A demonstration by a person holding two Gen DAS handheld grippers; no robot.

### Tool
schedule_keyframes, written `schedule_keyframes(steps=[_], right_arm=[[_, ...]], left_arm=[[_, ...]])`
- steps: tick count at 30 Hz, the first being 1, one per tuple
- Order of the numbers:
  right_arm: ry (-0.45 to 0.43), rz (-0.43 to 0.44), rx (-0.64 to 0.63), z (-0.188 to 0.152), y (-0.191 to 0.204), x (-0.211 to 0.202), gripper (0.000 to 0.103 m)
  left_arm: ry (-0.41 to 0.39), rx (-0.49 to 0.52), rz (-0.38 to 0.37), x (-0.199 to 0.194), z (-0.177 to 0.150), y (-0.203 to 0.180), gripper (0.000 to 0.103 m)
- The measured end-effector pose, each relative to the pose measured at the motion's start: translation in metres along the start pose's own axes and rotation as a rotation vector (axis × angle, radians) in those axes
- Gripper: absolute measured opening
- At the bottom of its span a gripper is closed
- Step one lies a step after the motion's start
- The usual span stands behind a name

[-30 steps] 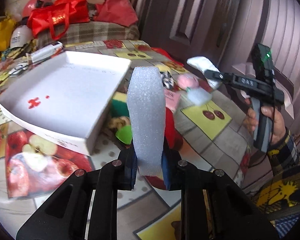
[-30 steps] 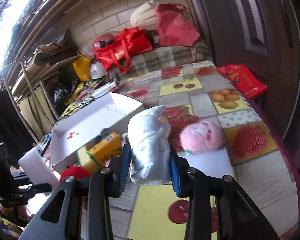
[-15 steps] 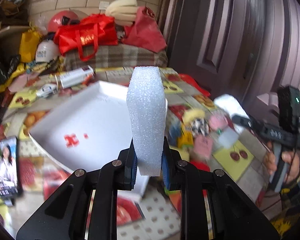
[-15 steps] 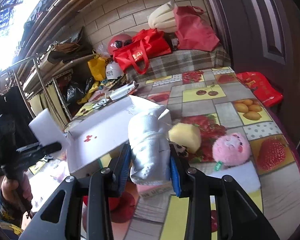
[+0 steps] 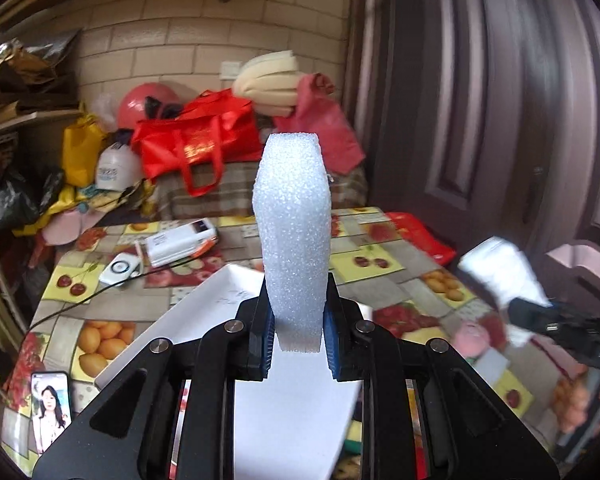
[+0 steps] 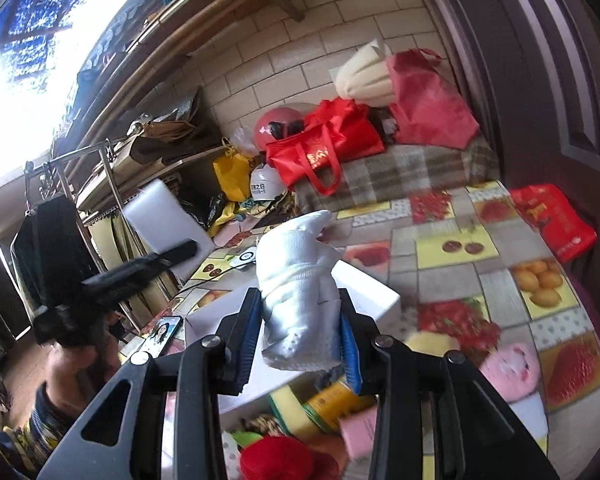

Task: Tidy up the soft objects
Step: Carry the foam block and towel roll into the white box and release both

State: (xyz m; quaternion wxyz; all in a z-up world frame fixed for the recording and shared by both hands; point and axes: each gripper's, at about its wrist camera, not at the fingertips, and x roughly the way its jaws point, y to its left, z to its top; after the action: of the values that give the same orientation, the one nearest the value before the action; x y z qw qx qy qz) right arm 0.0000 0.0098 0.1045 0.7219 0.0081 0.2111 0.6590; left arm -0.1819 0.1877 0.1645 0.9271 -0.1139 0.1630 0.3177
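We note the white tray [image 5: 204, 300] on the fruit-print table [image 5: 112, 308]. Above it, the left gripper [image 5: 296, 344] pinches an upright foam block [image 5: 292, 240]; the right gripper [image 6: 298, 340] pinches a rolled white cloth [image 6: 300, 292]. Risks: the block levering free, the cloth's loose end snagging clutter.

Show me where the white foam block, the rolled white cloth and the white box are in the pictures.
white foam block [image 5: 292, 240], left wrist view, middle of its front face.
rolled white cloth [image 6: 300, 288], right wrist view, middle of the roll.
white box [image 5: 204, 312], left wrist view, bare inner wall at left.
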Motion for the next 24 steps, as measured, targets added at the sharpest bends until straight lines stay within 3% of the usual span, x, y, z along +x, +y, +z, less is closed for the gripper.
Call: schedule_keyframes(steps=[7,15,24], right_arm=[[0.023,0.008,-0.020,0.002,0.020,0.032,0.036],[0.116,-0.006,-0.010,-0.001,0.027,0.082,0.036],[0.306,0.007,0.058,-0.030,0.029,0.158,0.036]], left_arm=[[0.039,-0.059,0.160,0.047,-0.029,0.035,0.020],[0.091,-0.160,0.143,0.066,-0.053,0.070,0.020],[0.167,-0.253,0.166,0.081,-0.068,0.094,0.020]])
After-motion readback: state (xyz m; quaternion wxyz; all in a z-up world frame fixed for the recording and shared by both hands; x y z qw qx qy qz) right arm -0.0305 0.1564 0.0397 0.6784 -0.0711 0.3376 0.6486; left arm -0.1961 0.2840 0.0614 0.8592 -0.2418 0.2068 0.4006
